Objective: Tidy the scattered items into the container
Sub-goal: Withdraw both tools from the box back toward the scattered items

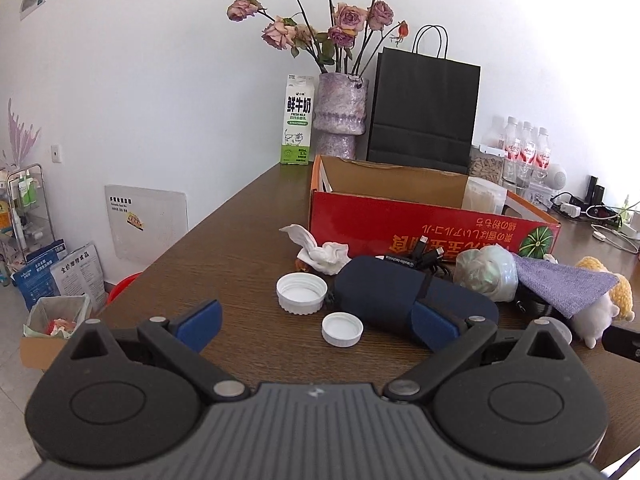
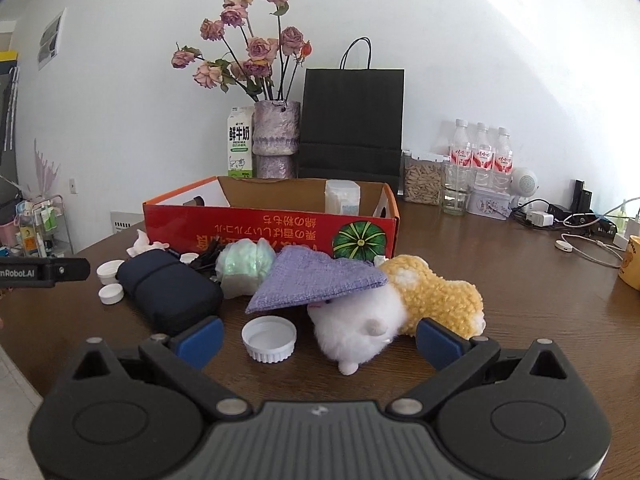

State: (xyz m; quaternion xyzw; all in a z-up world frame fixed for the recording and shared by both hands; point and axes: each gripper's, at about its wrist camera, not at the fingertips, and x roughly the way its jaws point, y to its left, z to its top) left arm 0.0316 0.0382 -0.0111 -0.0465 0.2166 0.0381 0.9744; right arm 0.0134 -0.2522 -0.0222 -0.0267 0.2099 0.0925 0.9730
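Both my grippers are spread wide and hold nothing: my left gripper (image 1: 316, 322) hangs over the two white caps, my right gripper (image 2: 319, 340) sits low in front of the plush toy (image 2: 400, 308). The scattered things lie in a tight huddle on the wooden table (image 2: 480, 240), just in front of the red cardboard box (image 2: 272, 230) they are meant for, and that crowding is where I expect trouble. The purple cloth (image 2: 320, 280) lies draped over the toy's head, so if I close my right gripper on the toy and lift, I think the cloth will ride up and slide off somewhere awkward, or drag the crumpled plastic bag (image 2: 246, 266) with it. A large white lid (image 2: 269, 338) sits just beside the toy's face, between my right fingers, so a careless close could pinch it or flick it off the table edge. On the left, the small white cap (image 1: 342, 329) is low and smooth; my pads might skate over it. The navy pouch (image 1: 400, 292) touches my left gripper's right finger, and black cables (image 1: 428, 258) lie tangled behind it, likely to snag. The box wall is tall, so a low carry would knock it.
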